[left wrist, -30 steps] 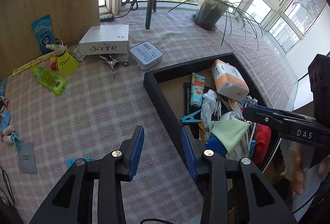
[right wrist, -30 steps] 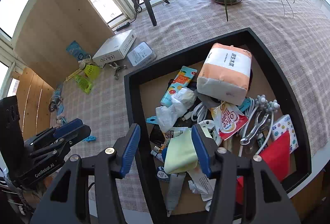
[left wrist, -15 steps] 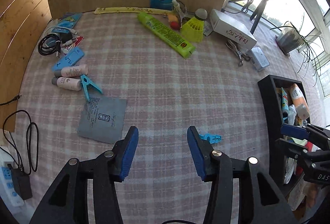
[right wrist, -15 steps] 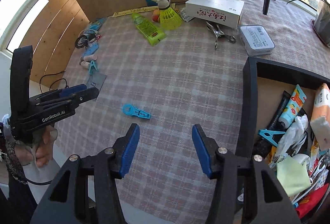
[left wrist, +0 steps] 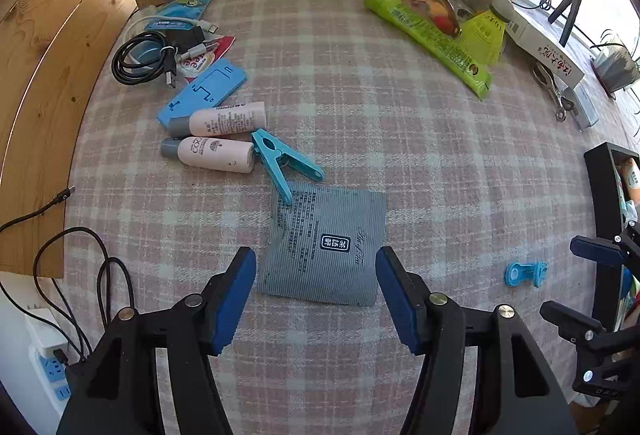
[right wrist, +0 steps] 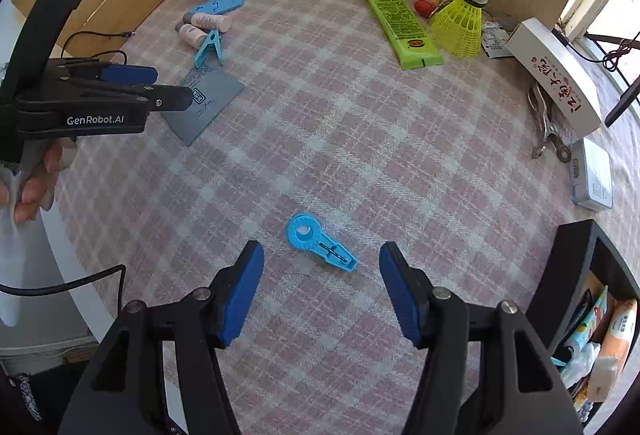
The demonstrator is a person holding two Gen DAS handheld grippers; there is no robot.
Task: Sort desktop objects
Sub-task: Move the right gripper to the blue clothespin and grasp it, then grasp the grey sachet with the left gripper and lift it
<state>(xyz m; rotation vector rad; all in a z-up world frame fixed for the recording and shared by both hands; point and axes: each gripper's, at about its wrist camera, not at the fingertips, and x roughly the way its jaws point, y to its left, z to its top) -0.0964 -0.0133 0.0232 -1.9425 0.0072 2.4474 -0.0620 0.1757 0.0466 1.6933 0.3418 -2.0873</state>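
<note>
Both my grippers have swung away from the black tray and now point down at the checked cloth. My left gripper (left wrist: 316,271) hangs over the grey sachet (left wrist: 326,247), jaws opening, pads clear of it. My right gripper (right wrist: 322,267) straddles the small blue clip (right wrist: 320,241) without touching, jaws also opening. The black tray (right wrist: 576,275) sits at four o'clock in the right view, cut off by the frame; a tissue pack (right wrist: 614,351) and a tube show inside, the rest too cramped to make out.
</note>
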